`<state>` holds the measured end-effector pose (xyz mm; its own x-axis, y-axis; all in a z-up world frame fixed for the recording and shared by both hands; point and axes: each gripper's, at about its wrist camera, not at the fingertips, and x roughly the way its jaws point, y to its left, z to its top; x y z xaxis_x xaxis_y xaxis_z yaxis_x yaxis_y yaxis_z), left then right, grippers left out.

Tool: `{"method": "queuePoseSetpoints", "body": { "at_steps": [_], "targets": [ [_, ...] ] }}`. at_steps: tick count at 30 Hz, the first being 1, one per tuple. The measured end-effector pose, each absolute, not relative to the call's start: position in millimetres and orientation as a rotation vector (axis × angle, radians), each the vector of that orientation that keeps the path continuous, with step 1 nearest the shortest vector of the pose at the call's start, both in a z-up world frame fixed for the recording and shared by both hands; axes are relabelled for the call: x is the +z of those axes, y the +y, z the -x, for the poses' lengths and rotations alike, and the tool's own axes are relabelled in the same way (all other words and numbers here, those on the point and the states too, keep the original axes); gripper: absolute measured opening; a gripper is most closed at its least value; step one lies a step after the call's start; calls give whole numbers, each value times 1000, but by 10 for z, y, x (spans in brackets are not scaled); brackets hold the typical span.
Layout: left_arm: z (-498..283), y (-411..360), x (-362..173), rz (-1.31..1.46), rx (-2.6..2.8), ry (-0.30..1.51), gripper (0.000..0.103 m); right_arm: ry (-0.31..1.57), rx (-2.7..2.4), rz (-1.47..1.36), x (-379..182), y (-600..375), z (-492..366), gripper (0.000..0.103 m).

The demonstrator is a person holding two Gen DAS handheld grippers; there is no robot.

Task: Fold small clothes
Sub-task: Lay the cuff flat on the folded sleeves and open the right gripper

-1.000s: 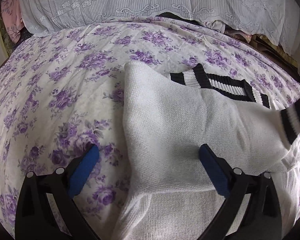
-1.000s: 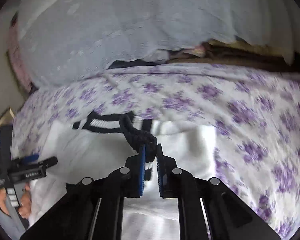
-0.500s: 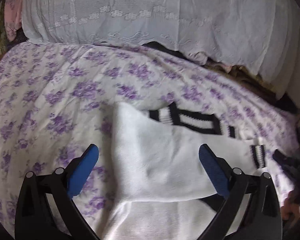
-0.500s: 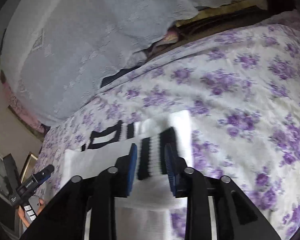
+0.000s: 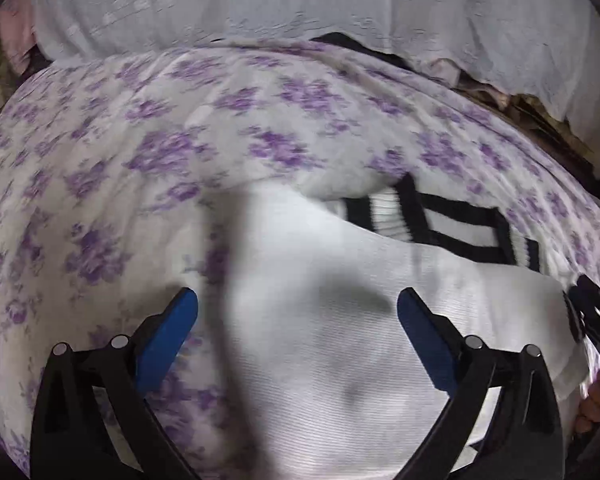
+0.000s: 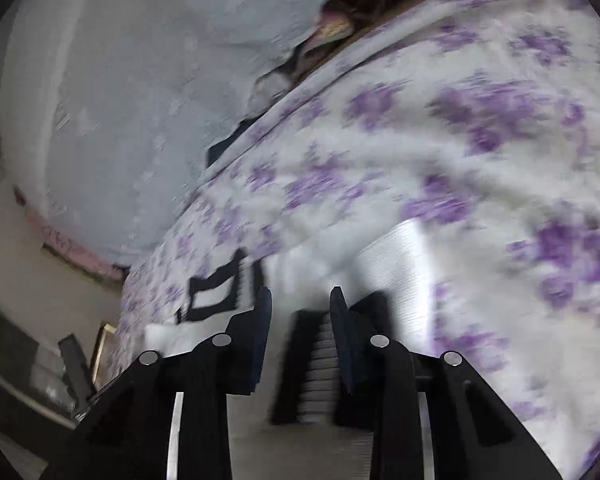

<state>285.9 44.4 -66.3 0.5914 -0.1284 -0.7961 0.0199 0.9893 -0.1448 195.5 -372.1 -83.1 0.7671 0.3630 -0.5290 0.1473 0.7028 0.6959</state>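
While the left gripper [image 5: 298,308] hangs with jaws spread wide and empty, the white sweater [image 5: 320,320] lies flat beneath it on the floral bedspread [image 5: 160,128]. In the blurred right view, the right gripper [image 6: 300,300] has just been narrowing, jaws apart, the striped cuff [image 6: 320,360] between them ungripped.

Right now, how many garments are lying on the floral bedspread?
1: the white sweater with black-striped trim, spread on the near part of the floral bedspread. More may lie outside both views.
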Motion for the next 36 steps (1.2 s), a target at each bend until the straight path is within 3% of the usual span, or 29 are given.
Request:
{"method": "queuePoseSetpoints", "body": {
  "at_steps": [1,4,6,8,9,14,18,21,23,25,26,27,31,34,35,36],
  "targets": [
    [-2867,520,-667,178,-76,940,97,694,103,-852,-866,-3841,-1904,26],
    [-2697,517,-439,212,-119,857,97,638,71,-829,-680,-3799,-1750,41],
    [-2518,312,-251,157,-226,798,97,599,174,-729,-402,-3492,-1711,61],
    [-2394,128,-206,129,-360,813,98,603,322,-677,-241,-3128,-1696,73],
    [-2340,-3,-245,114,-430,842,98,634,389,-652,-214,-2946,-1726,75],
    [-2288,-401,-662,-94,-422,942,99,832,456,-597,-552,-2446,-1941,74],
    [-2203,-378,-650,-153,-393,901,99,829,460,-816,-790,-2893,-1913,38],
    [-2309,-100,-536,-172,-227,836,99,770,358,-859,-795,-3268,-1720,29],
    [-2443,180,-455,-110,-97,824,98,733,231,-917,-783,-3519,-1594,29],
    [-2522,386,-364,36,-135,843,98,684,164,-925,-650,-3623,-1547,44],
    [-2565,437,-311,109,-187,849,98,659,171,-867,-530,-3547,-1553,57],
    [-2598,440,-268,155,-239,853,98,644,194,-811,-421,-3460,-1580,61],
    [-2756,103,-281,189,-419,889,98,700,400,-746,-310,-2932,-1970,66],
    [-2918,-150,-621,102,-439,956,98,788,520,-759,-489,-2661,-2301,68],
    [-2945,-196,-731,58,-401,983,98,815,529,-761,-600,-2595,-2382,67],
    [-2949,-249,-785,-6,-380,981,98,821,531,-758,-671,-2594,-2391,57]
  ]
}}
